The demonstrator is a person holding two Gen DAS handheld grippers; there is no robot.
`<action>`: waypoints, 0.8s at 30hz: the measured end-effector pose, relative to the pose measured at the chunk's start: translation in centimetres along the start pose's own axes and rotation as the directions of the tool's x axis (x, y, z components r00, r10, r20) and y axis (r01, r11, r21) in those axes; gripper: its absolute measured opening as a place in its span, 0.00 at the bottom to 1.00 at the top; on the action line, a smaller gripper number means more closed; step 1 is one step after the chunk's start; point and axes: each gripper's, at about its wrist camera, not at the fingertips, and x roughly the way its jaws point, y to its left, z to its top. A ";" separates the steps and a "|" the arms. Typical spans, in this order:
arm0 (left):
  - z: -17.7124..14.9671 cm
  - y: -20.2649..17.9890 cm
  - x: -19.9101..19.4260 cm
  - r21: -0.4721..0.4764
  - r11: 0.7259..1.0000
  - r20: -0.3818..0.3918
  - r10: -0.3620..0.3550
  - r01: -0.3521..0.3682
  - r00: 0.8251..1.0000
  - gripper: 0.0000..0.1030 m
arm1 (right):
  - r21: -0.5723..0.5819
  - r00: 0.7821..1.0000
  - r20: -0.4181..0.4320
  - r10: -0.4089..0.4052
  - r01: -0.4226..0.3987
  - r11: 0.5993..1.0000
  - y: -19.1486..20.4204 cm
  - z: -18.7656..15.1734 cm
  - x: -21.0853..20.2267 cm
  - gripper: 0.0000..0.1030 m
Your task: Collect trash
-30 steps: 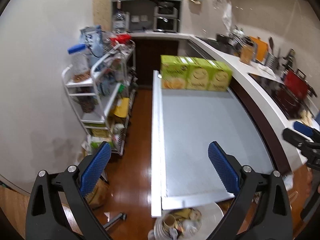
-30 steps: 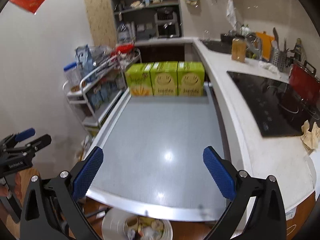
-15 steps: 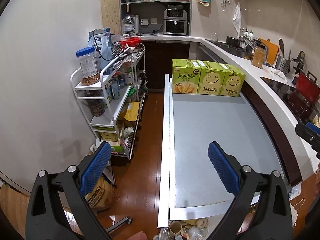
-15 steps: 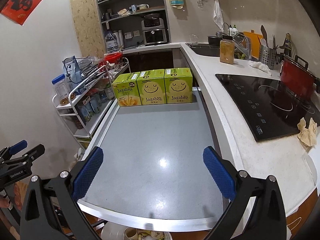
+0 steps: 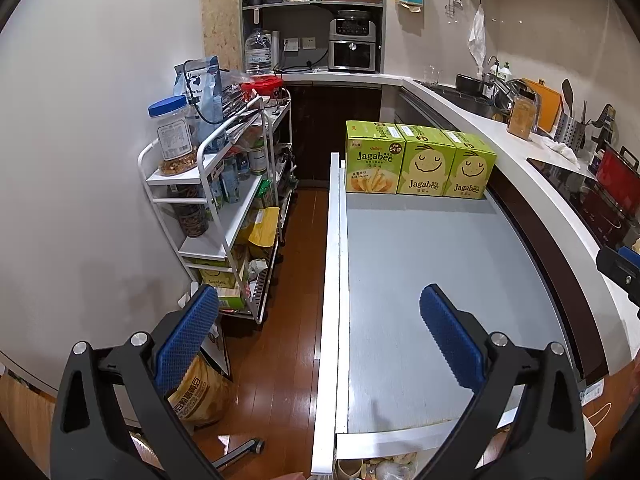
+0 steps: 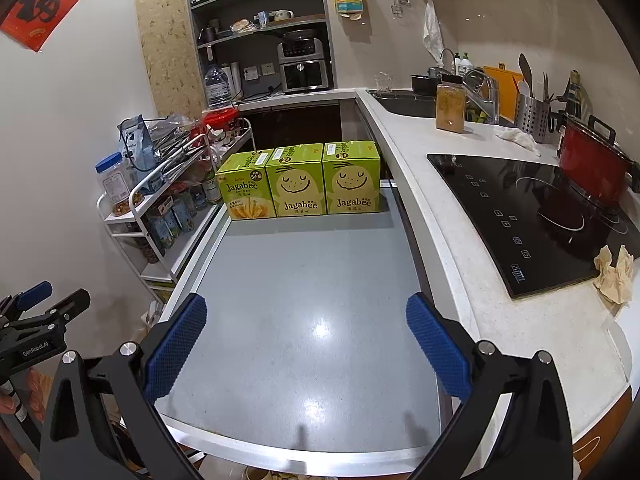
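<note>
Left gripper (image 5: pixel 319 322) and right gripper (image 6: pixel 306 334) both spread wide, holding nothing, above the grey table (image 6: pixel 304 292). Crumpled tissue (image 6: pixel 614 274) lies right of the table, beside the black cooktop (image 6: pixel 532 224).

A grey bench (image 6: pixel 304 300) with a pale raised rim carries three green Jagabee boxes (image 6: pixel 298 187) in a row at its far end, touching side by side. Beside it runs a white counter (image 6: pixel 472 272) with a black induction hob (image 6: pixel 532 220) set in it. On the hob stands a red pot (image 6: pixel 592 172), and a crumpled tissue (image 6: pixel 614 276) lies at the hob's near corner. A spice jar (image 6: pixel 451 107) and a utensil holder (image 6: pixel 532 118) stand farther back on the counter.
</note>
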 end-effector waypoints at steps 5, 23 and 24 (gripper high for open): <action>0.4 0.4 0.4 -0.034 0.999 0.004 -0.007 0.007 1.000 0.98 | -0.015 1.000 0.017 -0.011 0.011 1.000 0.1 0.5 -0.1 0.95; 0.8 1.3 1.7 -0.049 0.998 0.001 0.037 -0.037 0.999 0.98 | -0.034 1.000 0.013 -0.023 0.023 0.999 0.8 0.6 0.9 0.95; 0.9 1.3 1.8 -0.052 0.998 -0.001 0.039 -0.039 0.999 0.98 | -0.033 1.000 0.014 -0.022 0.023 0.999 0.8 0.7 1.0 0.95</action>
